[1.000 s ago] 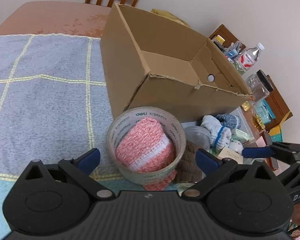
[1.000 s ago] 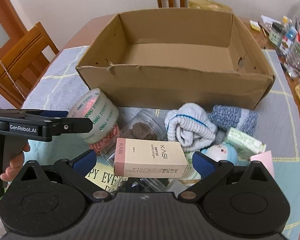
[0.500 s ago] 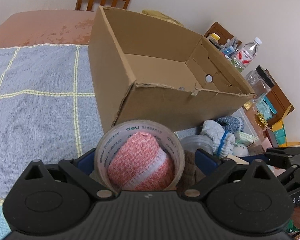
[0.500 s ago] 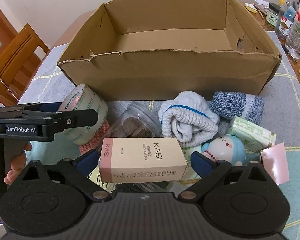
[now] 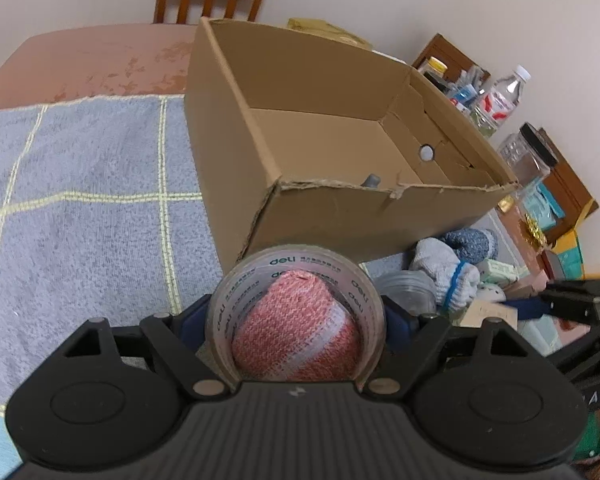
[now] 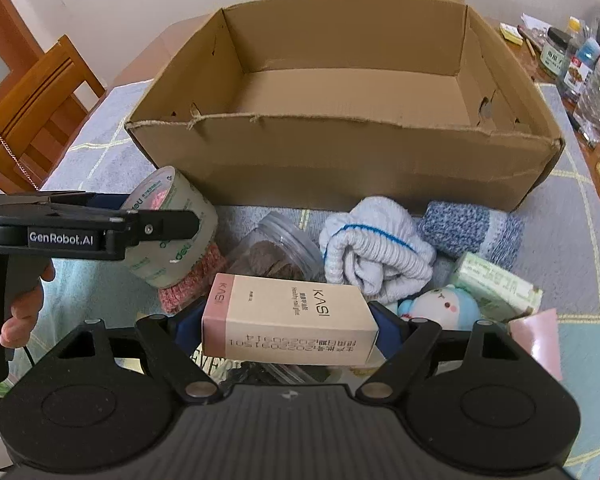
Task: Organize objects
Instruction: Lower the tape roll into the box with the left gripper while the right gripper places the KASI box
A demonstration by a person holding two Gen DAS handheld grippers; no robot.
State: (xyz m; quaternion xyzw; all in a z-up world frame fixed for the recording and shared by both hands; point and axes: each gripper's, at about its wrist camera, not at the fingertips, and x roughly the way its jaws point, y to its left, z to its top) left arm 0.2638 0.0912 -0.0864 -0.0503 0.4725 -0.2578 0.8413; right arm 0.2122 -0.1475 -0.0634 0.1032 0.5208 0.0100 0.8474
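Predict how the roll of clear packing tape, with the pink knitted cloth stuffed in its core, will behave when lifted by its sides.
The tape roll is a rigid ring, so it should probably hold its shape between the left tool, whose jaws have just been closing on it. Its glossy sides may slip. The soft pink cloth sits loosely in the core and may well drop out. Set down on its edge, the roll could roll away.

Soft, even indoor light is filling both views, bright enough to read print. The box (image 6: 340, 168) is casting only a faint shadow along its near base and its inner walls are shading gently. The tape (image 5: 296, 312) is showing a weak sheen, without hard glare. Fisheye bending is curving the table edge (image 5: 80, 40) and the chair (image 6: 40, 92), and dark corners are vignetting each frame. Things at the far right edge of the left view are smearing slightly; the centre is staying sharp.
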